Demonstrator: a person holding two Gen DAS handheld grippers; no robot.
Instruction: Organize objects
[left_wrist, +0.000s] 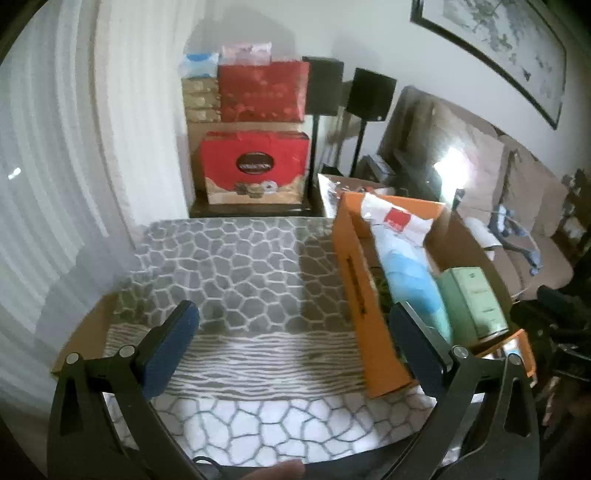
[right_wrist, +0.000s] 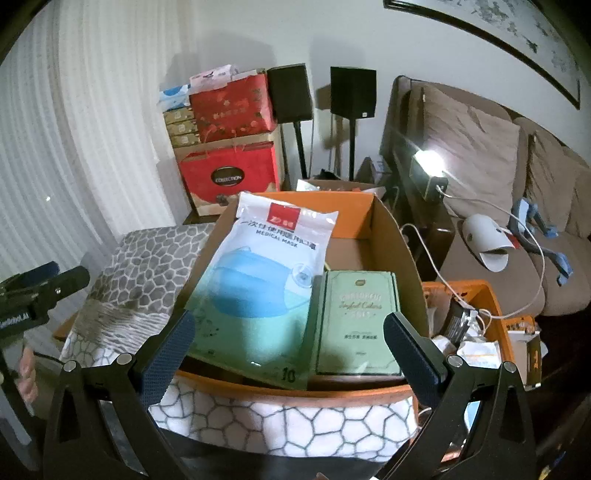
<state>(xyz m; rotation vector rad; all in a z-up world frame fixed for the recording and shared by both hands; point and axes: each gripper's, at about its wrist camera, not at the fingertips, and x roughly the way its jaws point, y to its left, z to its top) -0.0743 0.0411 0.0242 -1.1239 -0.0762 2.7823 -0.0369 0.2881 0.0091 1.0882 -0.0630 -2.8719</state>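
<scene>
An orange cardboard box (right_wrist: 388, 229) stands on a cloth with a grey and white stone pattern (right_wrist: 147, 266). A white and blue medical mask pack (right_wrist: 258, 273) leans inside it, with a green tin (right_wrist: 356, 321) to its right. My right gripper (right_wrist: 290, 321) hovers in front of the box, jaws wide open with no pad touching anything. My left gripper (left_wrist: 295, 325) is open over the patterned cloth (left_wrist: 240, 266), left of the orange box (left_wrist: 354, 280), where the mask pack (left_wrist: 402, 266) and green tin (left_wrist: 472, 299) show. The left gripper (right_wrist: 44, 280) also appears at the left edge of the right wrist view.
Red gift boxes (right_wrist: 229, 173) are stacked behind the cloth, with two black speakers on stands (right_wrist: 352, 92) beside them. A second orange box (right_wrist: 476, 291) full of clutter and a white cable sits at the right. A brown sofa with cushions (right_wrist: 476, 147) lies beyond.
</scene>
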